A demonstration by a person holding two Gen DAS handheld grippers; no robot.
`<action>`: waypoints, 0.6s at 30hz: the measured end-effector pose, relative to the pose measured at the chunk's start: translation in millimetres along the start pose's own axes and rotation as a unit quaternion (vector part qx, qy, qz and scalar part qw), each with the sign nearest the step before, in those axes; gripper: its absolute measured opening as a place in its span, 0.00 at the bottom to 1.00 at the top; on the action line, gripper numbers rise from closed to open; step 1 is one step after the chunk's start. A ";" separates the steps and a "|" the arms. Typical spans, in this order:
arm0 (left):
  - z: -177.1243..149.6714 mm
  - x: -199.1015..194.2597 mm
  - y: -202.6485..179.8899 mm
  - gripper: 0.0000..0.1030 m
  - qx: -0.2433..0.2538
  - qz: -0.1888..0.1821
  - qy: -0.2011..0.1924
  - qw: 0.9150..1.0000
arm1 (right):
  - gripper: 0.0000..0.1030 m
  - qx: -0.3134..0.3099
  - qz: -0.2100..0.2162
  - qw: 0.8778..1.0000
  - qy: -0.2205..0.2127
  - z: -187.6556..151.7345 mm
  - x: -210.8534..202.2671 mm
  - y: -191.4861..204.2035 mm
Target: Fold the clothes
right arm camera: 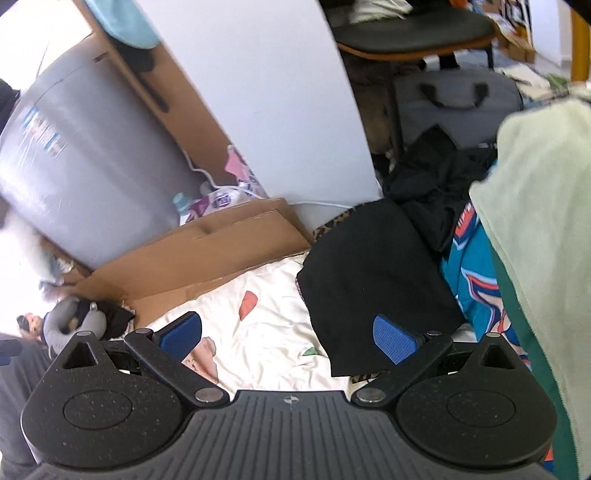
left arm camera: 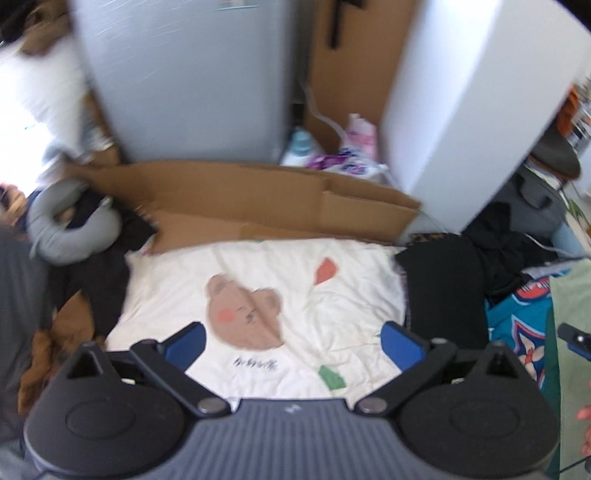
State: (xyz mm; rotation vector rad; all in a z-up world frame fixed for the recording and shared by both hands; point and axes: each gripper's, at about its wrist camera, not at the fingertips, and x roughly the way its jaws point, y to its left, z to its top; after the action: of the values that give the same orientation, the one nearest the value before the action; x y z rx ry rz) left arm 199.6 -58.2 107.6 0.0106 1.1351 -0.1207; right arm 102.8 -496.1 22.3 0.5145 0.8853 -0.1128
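A cream cloth with a bear print (left arm camera: pixel 258 295) lies spread flat; it also shows in the right wrist view (right arm camera: pixel 266 332). A folded black garment (left arm camera: pixel 443 291) lies at its right edge, and shows in the right wrist view (right arm camera: pixel 373 280). Beyond it lie a teal patterned garment (right arm camera: pixel 472 280) and a pale green garment (right arm camera: pixel 546 221). My left gripper (left arm camera: pixel 293 341) is open and empty above the cream cloth. My right gripper (right arm camera: pixel 288 334) is open and empty above the cream cloth's right side, its right finger over the black garment.
Flattened cardboard (left arm camera: pixel 258 199) lies behind the cloth. A grey appliance (left arm camera: pixel 184 81) and a white wall panel (left arm camera: pixel 472 110) stand behind. A grey neck pillow (left arm camera: pixel 70 229) and dark clothes lie at the left. A black clothes pile (right arm camera: pixel 436 184), a grey bag (right arm camera: pixel 458 107) and a chair (right arm camera: pixel 413 26) are at the right.
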 end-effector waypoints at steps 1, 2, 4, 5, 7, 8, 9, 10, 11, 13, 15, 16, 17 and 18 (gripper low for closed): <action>-5.1 -3.5 8.1 0.99 -0.004 -0.001 0.003 1.000 | 0.99 -0.004 -0.003 1.000 0.000 -0.5 -4.1 6.4; -10.1 -7.0 16.1 0.99 -0.008 -0.002 0.005 1.000 | 0.99 -0.007 -0.005 1.000 0.001 -1.0 -8.2 12.5; -20.5 -17.4 26.3 0.99 -0.001 0.004 -0.003 1.000 | 0.99 -0.013 -0.007 1.000 0.001 -2.6 -15.4 25.2; -24.4 -23.6 31.5 0.99 0.003 0.007 -0.009 1.000 | 0.99 -0.019 -0.010 1.000 0.001 -4.1 -18.8 32.5; -31.2 -32.5 40.9 0.99 0.009 0.027 -0.013 1.000 | 0.99 -0.030 -0.015 0.999 0.003 -8.6 -26.1 47.5; -35.3 -36.2 45.8 0.99 0.011 0.031 -0.015 0.999 | 0.99 -0.033 -0.018 0.999 0.004 -11.8 -30.3 55.2; -39.8 -39.5 50.9 0.99 0.012 0.031 -0.017 0.999 | 0.99 -0.037 -0.019 0.999 0.004 -15.1 -34.1 62.1; -44.3 -42.6 55.1 0.99 0.014 0.029 -0.018 0.999 | 0.99 -0.041 -0.019 0.999 0.004 -18.4 -37.9 69.0; -48.9 -45.6 58.9 0.99 0.015 0.025 -0.019 0.999 | 0.99 -0.044 -0.020 0.999 0.005 -21.8 -41.5 75.7; -59.6 -53.2 65.1 0.99 0.020 0.019 -0.026 0.999 | 0.99 -0.055 -0.024 0.998 0.004 -29.4 -49.9 91.0; -71.0 -60.3 70.9 0.99 0.019 0.016 -0.038 0.999 | 0.99 -0.065 -0.030 0.997 -0.001 -36.7 -58.6 106.2; -76.9 -63.4 73.8 0.99 0.013 0.018 -0.045 0.999 | 0.99 -0.071 -0.033 0.997 -0.006 -40.5 -63.1 113.9; -82.5 -66.4 76.8 0.99 0.005 0.021 -0.052 0.998 | 0.99 -0.078 -0.035 0.996 -0.011 -44.2 -67.2 121.4; -89.3 -69.2 79.3 0.99 -0.001 0.022 -0.060 0.998 | 0.99 -0.086 -0.037 0.995 -0.015 -48.0 -70.7 128.4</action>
State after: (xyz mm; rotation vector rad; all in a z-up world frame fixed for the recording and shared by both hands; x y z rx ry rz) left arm 98.2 33.1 128.3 0.0264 1.0140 -0.0806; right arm 62.6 -369.3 100.4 0.3180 0.8762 -0.1105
